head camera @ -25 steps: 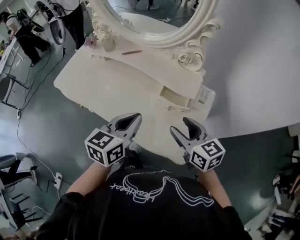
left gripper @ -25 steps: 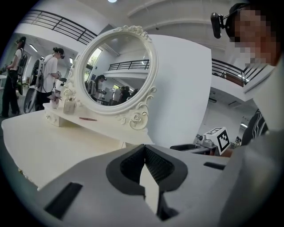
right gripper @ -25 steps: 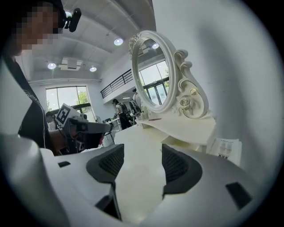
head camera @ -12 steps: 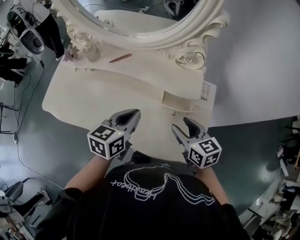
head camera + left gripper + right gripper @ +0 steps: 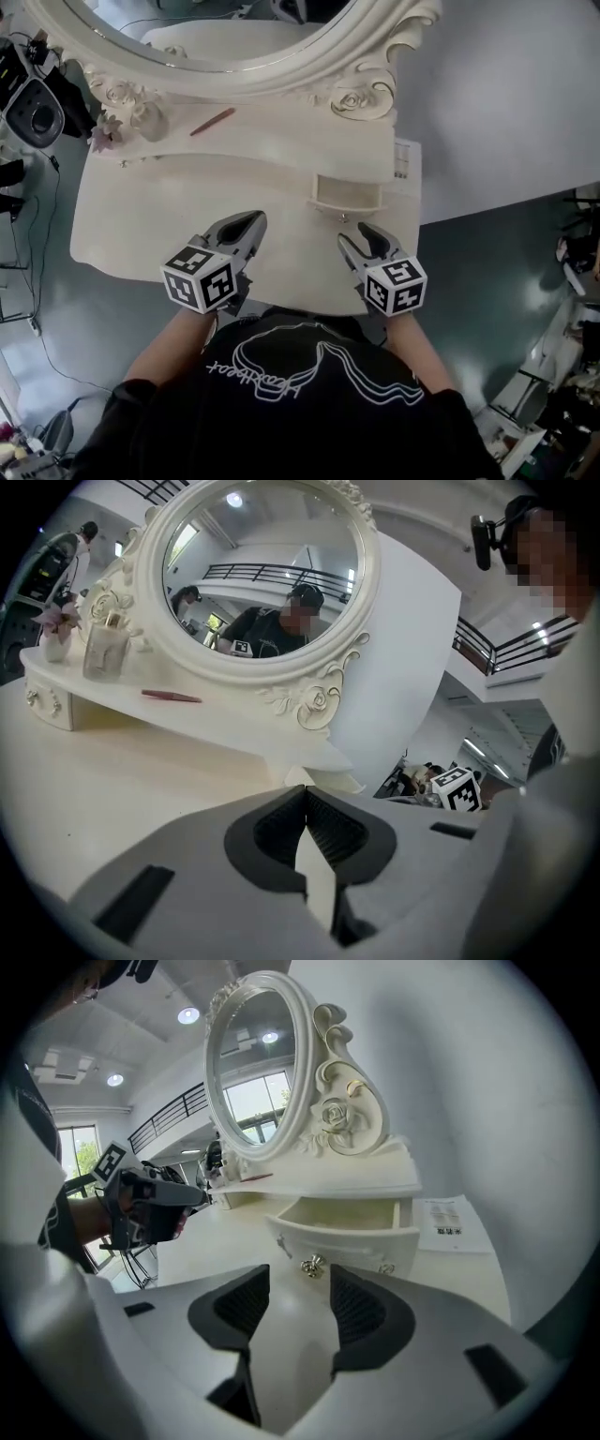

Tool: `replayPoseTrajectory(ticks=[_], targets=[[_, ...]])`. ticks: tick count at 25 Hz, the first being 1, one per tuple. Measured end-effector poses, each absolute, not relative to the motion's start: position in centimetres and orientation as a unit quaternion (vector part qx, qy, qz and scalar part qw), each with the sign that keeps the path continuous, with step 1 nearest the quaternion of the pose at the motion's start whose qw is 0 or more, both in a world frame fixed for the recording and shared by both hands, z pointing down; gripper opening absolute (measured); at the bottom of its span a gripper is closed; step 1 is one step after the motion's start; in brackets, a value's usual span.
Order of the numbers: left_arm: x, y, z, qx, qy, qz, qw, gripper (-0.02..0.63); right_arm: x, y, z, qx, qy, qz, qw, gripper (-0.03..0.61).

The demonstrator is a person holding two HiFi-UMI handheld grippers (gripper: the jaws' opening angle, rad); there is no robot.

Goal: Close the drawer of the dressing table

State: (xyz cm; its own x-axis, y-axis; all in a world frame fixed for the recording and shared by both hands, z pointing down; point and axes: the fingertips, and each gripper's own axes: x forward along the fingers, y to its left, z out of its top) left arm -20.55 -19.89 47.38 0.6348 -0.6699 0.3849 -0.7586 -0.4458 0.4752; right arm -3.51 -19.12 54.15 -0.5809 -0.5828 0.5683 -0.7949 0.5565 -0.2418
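Two grippers hang over the front of the cream dressing table, whose broad top is smooth and mostly bare. The left gripper has its ribbed pads pressed together with nothing in them. The right gripper stands with a moderate gap, its jaws having just been closing, and nothing lies between them. The small drawer is pulled out from the raised shelf under the oval mirror, at the table's right end. Its round metal knob sits just beyond the right gripper's tips, apart from them. A printed sheet lies right of the drawer, and a reddish stick, a bottle and a flower rest on the shelf. A white wall backs the table. The grey-green floor carries cables at the left.
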Motion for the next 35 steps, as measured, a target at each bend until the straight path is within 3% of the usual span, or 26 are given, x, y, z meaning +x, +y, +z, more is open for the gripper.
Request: replayPoseTrajectory(ticks=[20, 35], targets=[[-23.6, -21.3, 47.2, 0.845, -0.417, 0.056, 0.33, 0.004, -4.1, -21.3, 56.5, 0.467, -0.821, 0.234, 0.232, 0.104], [-23.6, -21.4, 47.9, 0.845, -0.411, 0.065, 0.335, 0.003, -4.2, -21.4, 56.7, 0.473, -0.817, 0.23, 0.238, 0.1]])
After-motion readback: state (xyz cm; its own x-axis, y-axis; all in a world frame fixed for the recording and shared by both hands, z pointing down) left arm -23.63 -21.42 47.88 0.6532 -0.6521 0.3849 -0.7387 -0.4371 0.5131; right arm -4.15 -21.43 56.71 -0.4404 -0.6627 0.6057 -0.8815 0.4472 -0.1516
